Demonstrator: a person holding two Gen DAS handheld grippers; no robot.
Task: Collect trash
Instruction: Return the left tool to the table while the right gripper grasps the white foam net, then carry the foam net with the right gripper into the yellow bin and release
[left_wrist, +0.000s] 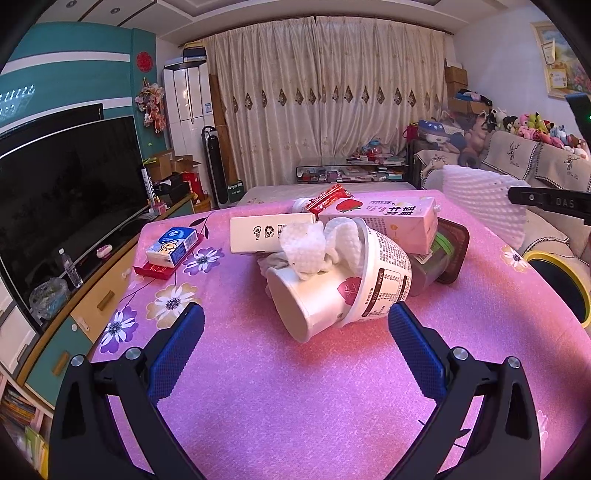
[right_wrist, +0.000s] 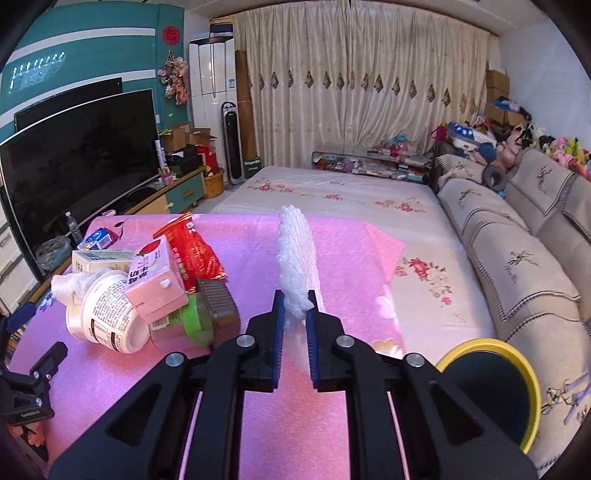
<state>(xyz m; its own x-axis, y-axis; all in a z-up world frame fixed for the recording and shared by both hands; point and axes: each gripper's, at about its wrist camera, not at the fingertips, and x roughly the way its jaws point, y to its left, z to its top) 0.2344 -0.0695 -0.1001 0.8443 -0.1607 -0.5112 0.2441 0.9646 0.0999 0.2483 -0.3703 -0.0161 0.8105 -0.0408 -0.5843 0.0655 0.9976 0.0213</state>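
A pile of trash lies on the pink table (left_wrist: 295, 387): a tipped white paper cup (left_wrist: 306, 306), a white yoghurt tub (left_wrist: 380, 273) stuffed with crumpled tissue (left_wrist: 306, 247), a pink strawberry milk carton (left_wrist: 391, 214), a white carton (left_wrist: 258, 232), a red wrapper (left_wrist: 328, 197) and a dark plastic container (left_wrist: 443, 254). My left gripper (left_wrist: 295, 325) is open, low over the table, just in front of the cup. My right gripper (right_wrist: 295, 306) is shut on a white foam net sleeve (right_wrist: 295, 254) and holds it above the table; the sleeve also shows in the left wrist view (left_wrist: 484, 203).
A yellow-rimmed bin (right_wrist: 491, 387) stands off the table's right edge, also seen in the left wrist view (left_wrist: 561, 280). A blue tissue pack (left_wrist: 171, 245) on a red box lies at the table's left. A TV and cabinet stand left, a sofa right.
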